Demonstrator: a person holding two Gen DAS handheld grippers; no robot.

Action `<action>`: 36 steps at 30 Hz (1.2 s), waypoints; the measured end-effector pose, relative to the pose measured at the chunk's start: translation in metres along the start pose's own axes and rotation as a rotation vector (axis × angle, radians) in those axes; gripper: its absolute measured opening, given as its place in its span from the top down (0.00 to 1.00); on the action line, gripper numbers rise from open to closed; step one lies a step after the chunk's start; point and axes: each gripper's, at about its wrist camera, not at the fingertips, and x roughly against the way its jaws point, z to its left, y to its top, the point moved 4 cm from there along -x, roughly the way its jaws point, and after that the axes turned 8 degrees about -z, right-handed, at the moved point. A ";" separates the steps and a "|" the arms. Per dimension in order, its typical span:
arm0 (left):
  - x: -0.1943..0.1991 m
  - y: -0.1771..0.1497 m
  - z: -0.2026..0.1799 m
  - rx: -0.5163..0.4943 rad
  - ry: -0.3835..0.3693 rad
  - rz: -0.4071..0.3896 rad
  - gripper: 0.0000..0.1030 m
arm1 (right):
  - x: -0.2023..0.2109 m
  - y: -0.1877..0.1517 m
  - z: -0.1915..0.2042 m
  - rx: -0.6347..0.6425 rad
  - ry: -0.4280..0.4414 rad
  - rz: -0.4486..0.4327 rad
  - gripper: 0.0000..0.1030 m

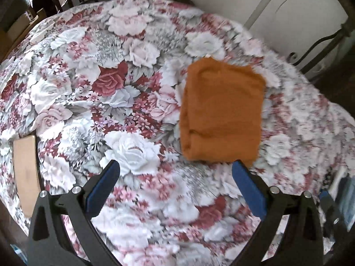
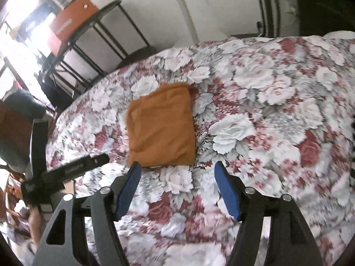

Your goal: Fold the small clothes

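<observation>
Garment: the small rust-orange cloth, folded into a thick rectangle (image 1: 221,110), lies flat on the round desk under a rose-patterned red and white tablecloth (image 1: 111,88), toward the far side and apart from both tools.
Left tongs: the black tongs with blue pads (image 1: 175,166) hang above the tablecloth, jaws spread wide, holding nothing; the right pad sits just short of the garment's near edge.
Right tongs: the matching black and blue tongs (image 2: 177,166) are likewise wide open and empty, the left pad just at the garment's near corner (image 2: 133,161).
Progress: judging by its compact shape, the folding looks done or nearly so.
Risk, snagging: a pad tip brushing the near edge could drag the top layer and undo the fold.
Risk, tablecloth: pinching low might catch the loose tablecloth along with the garment.
Risk, blur: both views are smeared, so edge positions are uncertain.
Nearby: a tan flat board (image 1: 24,173) rests at the desk's left edge, well apart.
</observation>
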 end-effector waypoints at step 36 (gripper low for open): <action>-0.162 0.053 -0.025 -0.024 -0.198 0.180 0.05 | -0.224 0.044 -0.027 -0.130 0.121 0.207 0.24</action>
